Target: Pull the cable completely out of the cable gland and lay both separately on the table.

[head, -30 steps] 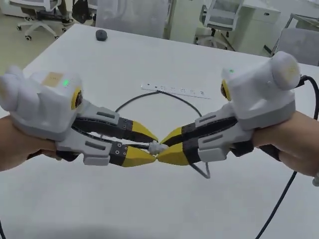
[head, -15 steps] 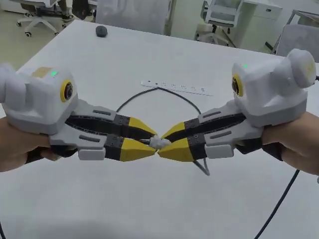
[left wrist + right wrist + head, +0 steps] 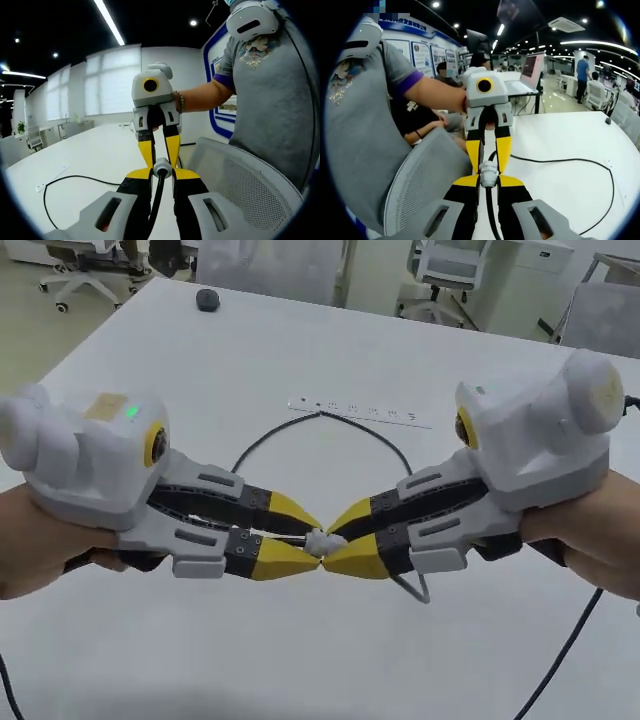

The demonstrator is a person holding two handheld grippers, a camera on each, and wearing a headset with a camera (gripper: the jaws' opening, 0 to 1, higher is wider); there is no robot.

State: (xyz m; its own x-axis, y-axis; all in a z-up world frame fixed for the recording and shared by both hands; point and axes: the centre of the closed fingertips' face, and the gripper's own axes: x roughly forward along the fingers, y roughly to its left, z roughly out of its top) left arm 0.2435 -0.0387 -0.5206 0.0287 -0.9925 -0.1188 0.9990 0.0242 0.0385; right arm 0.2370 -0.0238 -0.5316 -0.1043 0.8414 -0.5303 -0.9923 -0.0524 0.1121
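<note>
The left tongs (image 3: 310,541) and right tongs (image 3: 332,543) have yellow tips, black fingers and pale grey-white bodies, the cable gland (image 3: 320,540) is white, the cable (image 3: 290,432) black, the counter (image 3: 250,350) plain white, and the person's shirt (image 3: 270,100) grey with purple sleeve trim.

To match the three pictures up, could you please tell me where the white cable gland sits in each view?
Head view: cable gland at centre, where the yellow jaw tips meet.
Left gripper view: cable gland low centre, at the jaw tips.
Right gripper view: cable gland low centre, at the jaw tips.
Shared landmark: black cable looping across the table.
</note>
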